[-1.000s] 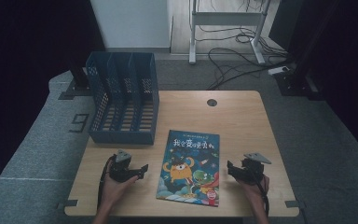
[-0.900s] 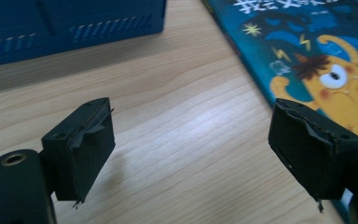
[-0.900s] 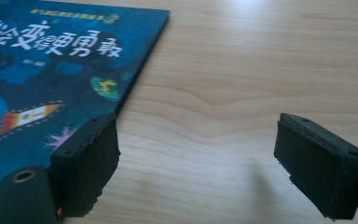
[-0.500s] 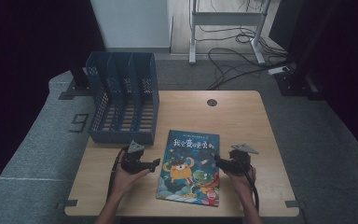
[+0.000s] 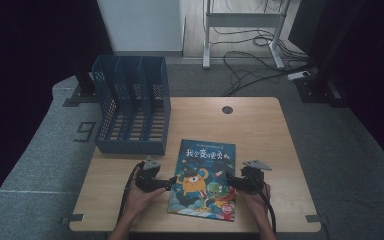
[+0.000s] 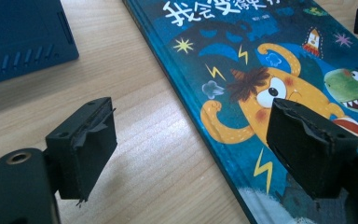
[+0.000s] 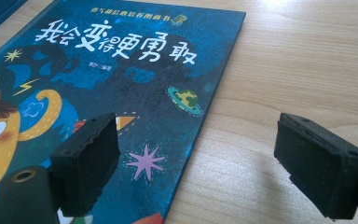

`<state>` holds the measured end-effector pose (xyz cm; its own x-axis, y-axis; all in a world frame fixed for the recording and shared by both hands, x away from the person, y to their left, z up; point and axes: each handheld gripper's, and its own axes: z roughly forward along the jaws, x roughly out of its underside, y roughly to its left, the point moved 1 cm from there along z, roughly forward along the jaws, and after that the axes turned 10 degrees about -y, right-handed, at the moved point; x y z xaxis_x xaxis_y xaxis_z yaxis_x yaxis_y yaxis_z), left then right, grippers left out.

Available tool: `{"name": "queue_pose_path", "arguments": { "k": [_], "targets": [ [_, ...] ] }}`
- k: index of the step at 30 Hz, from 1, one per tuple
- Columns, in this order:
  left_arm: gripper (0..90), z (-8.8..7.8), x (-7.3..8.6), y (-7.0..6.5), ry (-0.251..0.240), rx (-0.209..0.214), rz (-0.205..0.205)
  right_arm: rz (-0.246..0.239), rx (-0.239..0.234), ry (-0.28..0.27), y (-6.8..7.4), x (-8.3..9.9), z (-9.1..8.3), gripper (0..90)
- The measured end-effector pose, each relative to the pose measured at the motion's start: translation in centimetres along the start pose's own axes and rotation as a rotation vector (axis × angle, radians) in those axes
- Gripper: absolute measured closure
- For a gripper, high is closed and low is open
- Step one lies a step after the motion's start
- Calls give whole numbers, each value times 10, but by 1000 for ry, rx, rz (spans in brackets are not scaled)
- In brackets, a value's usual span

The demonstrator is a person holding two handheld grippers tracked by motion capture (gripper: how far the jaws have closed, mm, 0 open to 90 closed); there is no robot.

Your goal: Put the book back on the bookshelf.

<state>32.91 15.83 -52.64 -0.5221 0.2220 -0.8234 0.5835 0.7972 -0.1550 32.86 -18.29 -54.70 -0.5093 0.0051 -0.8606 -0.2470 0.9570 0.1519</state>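
A blue picture book (image 5: 203, 177) with an orange monster on its cover lies flat on the wooden table (image 5: 260, 125), near the front edge. My left gripper (image 5: 167, 183) is at the book's left edge, open; in the left gripper view its jaws straddle that edge of the book (image 6: 261, 70), one over bare wood, one over the cover. My right gripper (image 5: 231, 181) is at the book's right edge, open; in the right gripper view the book (image 7: 121, 70) passes under the left jaw and the right jaw hangs over wood. Nothing is held.
A dark blue slotted file holder (image 5: 130, 107) stands at the table's back left, with its corner (image 6: 23, 37) near my left gripper. A round cable hole (image 5: 227, 109) sits near the table's back edge. Cables and desk legs lie on the floor behind.
Both grippers have moved inward from the table's sides to the book's left and right edges. The book has not moved.
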Motion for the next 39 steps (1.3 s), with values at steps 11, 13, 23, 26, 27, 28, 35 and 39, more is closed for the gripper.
{"name": "queue_pose_path", "arguments": {
  "k": [11, 13, 23, 26, 27, 28, 35, 39],
  "targets": [
    [166, 11, 7, -8, 24, 8, -5, -22, -20, 24, 9, 3, 5, 134],
    [169, 15, 8, -14, 27, 24, -2, -22, -26, 28, 10, 4, 6, 137],
    [164, 30, 16, -38, 70, 43, 54, -40, -55, 57, 19, 9, 11, 140],
    [164, 31, 16, -41, 67, 52, 53, -36, -55, 57, 20, 9, 11, 138],
    [159, 31, 16, -41, 68, 47, 59, -32, -68, 59, 21, 9, 11, 141],
    [159, 31, 17, -42, 68, 43, 62, -32, -68, 59, 21, 9, 11, 141],
    [158, 30, 16, -41, 67, 54, 45, -29, -57, 59, 19, 8, 11, 146],
    [148, 31, 16, -40, 63, 63, 29, 0, -84, 52, 20, 8, 11, 154]
  ]
}}
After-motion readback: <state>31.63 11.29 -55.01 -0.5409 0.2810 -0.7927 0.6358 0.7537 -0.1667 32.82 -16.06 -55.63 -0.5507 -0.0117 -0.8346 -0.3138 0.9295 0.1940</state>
